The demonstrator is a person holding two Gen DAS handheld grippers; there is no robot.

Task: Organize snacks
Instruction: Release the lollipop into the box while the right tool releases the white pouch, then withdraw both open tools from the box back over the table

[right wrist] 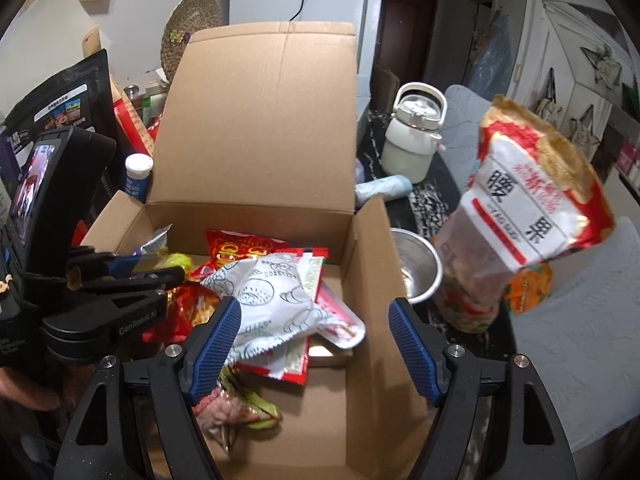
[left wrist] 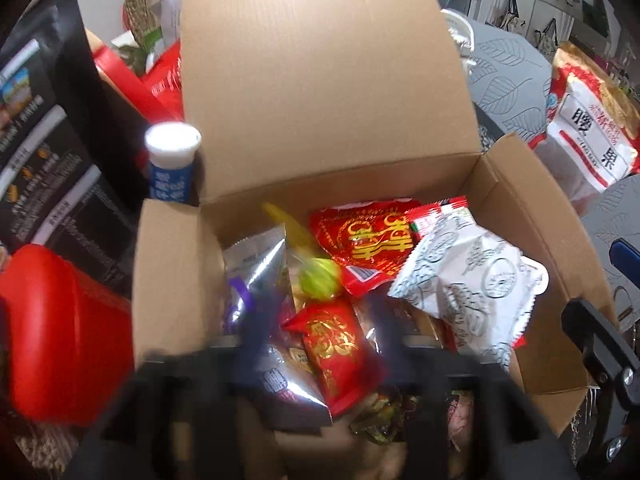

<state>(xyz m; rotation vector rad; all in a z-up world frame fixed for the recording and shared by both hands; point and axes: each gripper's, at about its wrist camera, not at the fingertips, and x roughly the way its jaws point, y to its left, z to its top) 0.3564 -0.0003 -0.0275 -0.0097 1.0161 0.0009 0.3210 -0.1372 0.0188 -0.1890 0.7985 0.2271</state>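
Snacks lie heaped in the open cardboard box (right wrist: 256,184), its tall back flap propped upright so packets can drop in from above. Right gripper (right wrist: 316,344) hangs over the box's near right corner, jaws released and holding nothing; the white printed packet (right wrist: 272,300) lies beside its left pad. Left gripper (right wrist: 132,276) reaches in over the box's left wall; whether its jaws grip anything I cannot tell. Outside the box's right wall stand a cashew bag (right wrist: 532,216), steel bowl (right wrist: 416,268) and white kettle (right wrist: 412,140); a blue tube (left wrist: 172,164) stands behind its left wall.

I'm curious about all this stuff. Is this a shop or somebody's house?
Most likely somebody's home, maybe a kitchen or dining corner. Behind the cardboard box of snacks stands a fridge, with a water jug and a metal bowl on the table.
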